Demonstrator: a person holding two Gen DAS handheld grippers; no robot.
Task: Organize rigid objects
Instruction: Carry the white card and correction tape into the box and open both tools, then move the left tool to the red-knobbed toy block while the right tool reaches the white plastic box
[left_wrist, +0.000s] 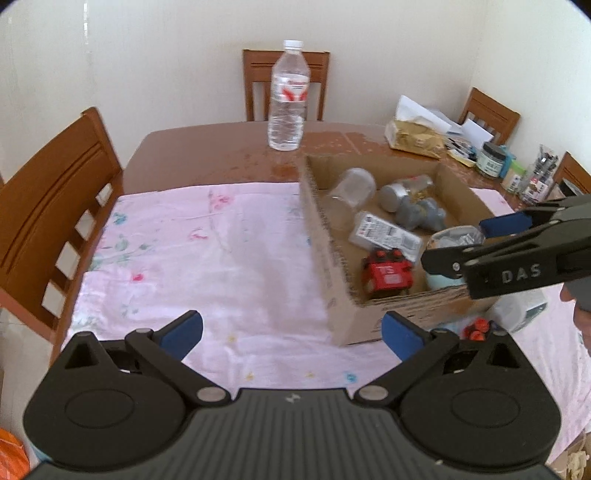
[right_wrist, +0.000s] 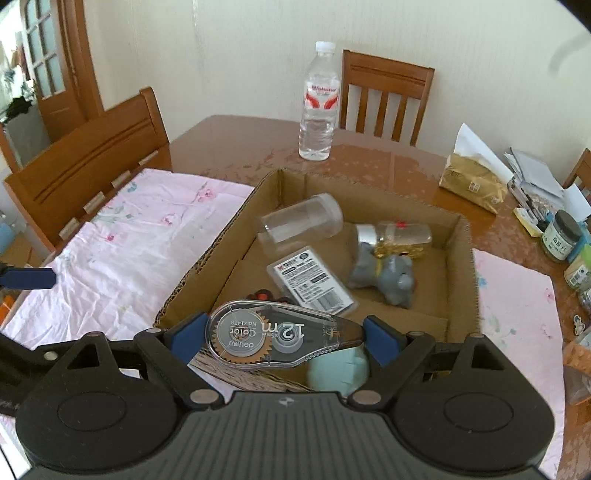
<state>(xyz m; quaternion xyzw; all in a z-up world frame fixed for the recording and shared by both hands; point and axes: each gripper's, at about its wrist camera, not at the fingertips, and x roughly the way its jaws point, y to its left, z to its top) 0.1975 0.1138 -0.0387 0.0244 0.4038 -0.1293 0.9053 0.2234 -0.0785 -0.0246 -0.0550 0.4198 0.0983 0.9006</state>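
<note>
Right tongs (right_wrist: 284, 339) clamp correction tape dispenser (right_wrist: 280, 338) endwise over cardboard box (right_wrist: 458, 258) near edge; smooth casing may slip, land outside; left tongs (left_wrist: 291, 336) wide, empty

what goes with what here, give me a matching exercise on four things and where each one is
Things:
1. tape roller
2. water bottle
3. clear jar
4. tissue pack

Places:
A. lying on its side in the box
B. standing on bare wood beyond the box
C. clamped in the right gripper
D. on the table right of the box

Pairs: 1-C, 2-B, 3-A, 4-D
</note>
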